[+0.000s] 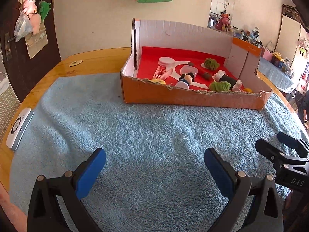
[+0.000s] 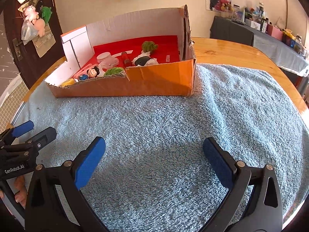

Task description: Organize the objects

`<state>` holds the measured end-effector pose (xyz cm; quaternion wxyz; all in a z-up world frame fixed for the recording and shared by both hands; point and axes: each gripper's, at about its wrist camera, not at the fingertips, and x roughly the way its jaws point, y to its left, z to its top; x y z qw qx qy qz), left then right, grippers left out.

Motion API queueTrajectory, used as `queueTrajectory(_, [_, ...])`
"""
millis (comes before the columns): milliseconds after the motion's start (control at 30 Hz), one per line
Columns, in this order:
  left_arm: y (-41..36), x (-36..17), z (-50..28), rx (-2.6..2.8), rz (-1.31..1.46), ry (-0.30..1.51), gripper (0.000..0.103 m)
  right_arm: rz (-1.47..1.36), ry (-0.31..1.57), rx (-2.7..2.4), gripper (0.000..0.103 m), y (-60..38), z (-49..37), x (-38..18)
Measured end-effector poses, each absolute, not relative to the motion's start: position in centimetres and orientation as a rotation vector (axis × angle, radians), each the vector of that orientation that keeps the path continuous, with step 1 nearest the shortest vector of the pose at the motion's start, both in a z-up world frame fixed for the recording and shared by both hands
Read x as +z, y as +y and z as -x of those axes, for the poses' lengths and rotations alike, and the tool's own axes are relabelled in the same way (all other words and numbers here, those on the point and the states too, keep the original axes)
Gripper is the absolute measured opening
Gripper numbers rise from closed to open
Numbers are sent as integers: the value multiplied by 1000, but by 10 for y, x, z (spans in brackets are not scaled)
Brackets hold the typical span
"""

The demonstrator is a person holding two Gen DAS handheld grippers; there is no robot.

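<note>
**Both grippers empty over the towel, toys in the box**

You held the left gripper [image 1: 154,166] low over the light blue towel [image 1: 146,127], its blue-padded fingers [image 1: 90,172] spread wide with nothing between them. Your right gripper [image 2: 154,154] hung the same way beside it, jaws wide apart and empty, over the same towel.

The cardboard box [image 1: 189,96] sat ahead of you on the far part of the towel, on the round wooden table [image 1: 92,61]. Its front wall was torn low and its back wall stood tall. Inside, on a red liner [image 1: 173,54], lay the small things: a round white lid [image 1: 166,60], a pink clip [image 1: 161,73], a figurine with black hair [image 1: 186,78], a brown stick-shaped piece [image 1: 204,75], two green fuzzy toys [image 1: 211,63] and a black-and-white doll [image 1: 228,79] lying on its side. A yellow piece [image 2: 67,82] sat in the box's near left corner.

A white device [image 1: 18,128] lay on the table's left edge, touching the towel.
</note>
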<state>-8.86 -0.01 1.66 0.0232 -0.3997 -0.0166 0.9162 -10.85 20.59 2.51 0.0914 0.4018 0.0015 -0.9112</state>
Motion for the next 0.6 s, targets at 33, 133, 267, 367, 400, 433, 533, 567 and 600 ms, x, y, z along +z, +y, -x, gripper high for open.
queueTrajectory(33, [0, 17, 89, 2839, 1238, -49, 103, -1196, 12, -2707, 103, 206, 109, 25])
queueTrajectory(133, [0, 15, 91, 2830, 1262, -52, 103, -1205, 38, -2712, 103, 204, 109, 24])
queueTrajectory(267, [1, 13, 93, 2820, 1289, -32, 103, -1213, 47, -2724, 103, 204, 110, 23])
queueTrajectory(367, [4, 11, 95, 2822, 1304, 11, 103, -1216, 37, -2733, 103, 205, 111, 23])
queueTrajectory(400, [5, 11, 95, 2823, 1307, 21, 103, -1220, 47, -2736, 103, 205, 111, 23])
queueTrajectory(433, [6, 11, 95, 2825, 1309, 25, 103, -1226, 63, -2740, 103, 203, 111, 22])
queueTrajectory(533, [6, 11, 96, 2824, 1311, 18, 103, -1242, 108, -2749, 103, 199, 112, 21])
queueTrajectory(567, [6, 11, 96, 2824, 1310, 17, 103, -1242, 107, -2751, 103, 200, 113, 21])
queueTrajectory(600, [6, 10, 96, 2825, 1309, 18, 103, -1242, 99, -2752, 103, 200, 113, 21])
